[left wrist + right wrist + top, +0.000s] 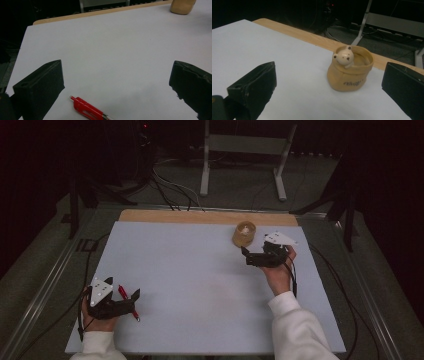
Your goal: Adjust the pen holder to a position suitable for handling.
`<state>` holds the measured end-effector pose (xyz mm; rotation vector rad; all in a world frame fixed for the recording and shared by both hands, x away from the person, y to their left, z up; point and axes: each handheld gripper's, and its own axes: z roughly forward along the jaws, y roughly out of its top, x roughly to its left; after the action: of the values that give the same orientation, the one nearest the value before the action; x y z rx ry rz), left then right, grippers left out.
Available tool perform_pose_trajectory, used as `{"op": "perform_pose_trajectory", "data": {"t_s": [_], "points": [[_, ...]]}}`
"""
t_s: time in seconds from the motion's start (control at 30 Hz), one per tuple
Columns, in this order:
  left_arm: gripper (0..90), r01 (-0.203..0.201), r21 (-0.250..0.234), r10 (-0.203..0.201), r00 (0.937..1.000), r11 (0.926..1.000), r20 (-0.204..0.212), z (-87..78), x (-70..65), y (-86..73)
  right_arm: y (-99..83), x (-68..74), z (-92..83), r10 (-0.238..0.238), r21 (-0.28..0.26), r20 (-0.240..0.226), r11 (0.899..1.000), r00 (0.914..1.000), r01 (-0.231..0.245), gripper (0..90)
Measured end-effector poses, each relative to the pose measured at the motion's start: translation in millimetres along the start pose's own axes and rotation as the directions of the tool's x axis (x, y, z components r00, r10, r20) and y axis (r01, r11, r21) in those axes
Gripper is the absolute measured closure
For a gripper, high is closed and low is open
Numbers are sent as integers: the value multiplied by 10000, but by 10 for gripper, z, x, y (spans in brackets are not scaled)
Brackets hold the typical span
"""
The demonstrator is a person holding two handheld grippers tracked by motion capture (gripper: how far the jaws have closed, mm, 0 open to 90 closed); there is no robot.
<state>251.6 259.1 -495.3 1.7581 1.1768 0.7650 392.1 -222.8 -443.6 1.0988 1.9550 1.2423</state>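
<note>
High view: left gripper sits lower left of the frame, low over the desk, jaws spread wide around a red pen that lies flat between them. Right gripper is at right of centre, aimed toward the tan bear pot in the upper middle; jaws released, nothing in them, just short of the pot and not touching it.

Left gripper view: both black jaws stand far apart at the left and right edges. The red pen lies at bottom centre, clicker end pointing to the upper left, closer to the left jaw and touching neither. Tan pot at the top right corner, well apart.

Right gripper view: jaws spread, empty. Pot stands upright at centre right on the desk, shaped like a sack with a small bear head peeking over the rim and some lettering on the front. Wooden desk edge runs behind it.

Step, as I judge it: pre-grasp on the pen, probably to go into the pot. Next move calls for lowering the left jaws a bit, centring the barrel between them and closing across it; the right likely needs to close in and steady the pot.
</note>
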Motion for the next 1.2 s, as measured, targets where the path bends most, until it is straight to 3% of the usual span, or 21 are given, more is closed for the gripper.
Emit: {"op": "perform_pose_trajectory", "data": {"t_s": [0.47,0.57,0.9,0.97,1.07,1.2], "points": [[2,30,3,-30,10000,10000,33,11,2,-3,129,-37,302,34,-215,87,9998,10000,-32,0],[2,-11,51,10,10000,10000,56,21,0,-4,109,-74,355,312,-180,44,9994,9995,-311,0],[2,7,56,-8,10000,10000,64,22,-1,-4,44,-111,526,291,195,365,9994,9989,-298,1],[1,10,63,-10,10000,10000,63,23,1,-4,64,-122,564,314,510,455,9981,9985,-337,2],[1,24,37,-25,10000,10000,66,19,4,-3,110,-137,593,216,357,552,9991,9982,-236,41],[2,52,14,-52,10000,10000,79,19,6,-4,97,-178,671,65,708,827,9974,9966,-124,83]]}}
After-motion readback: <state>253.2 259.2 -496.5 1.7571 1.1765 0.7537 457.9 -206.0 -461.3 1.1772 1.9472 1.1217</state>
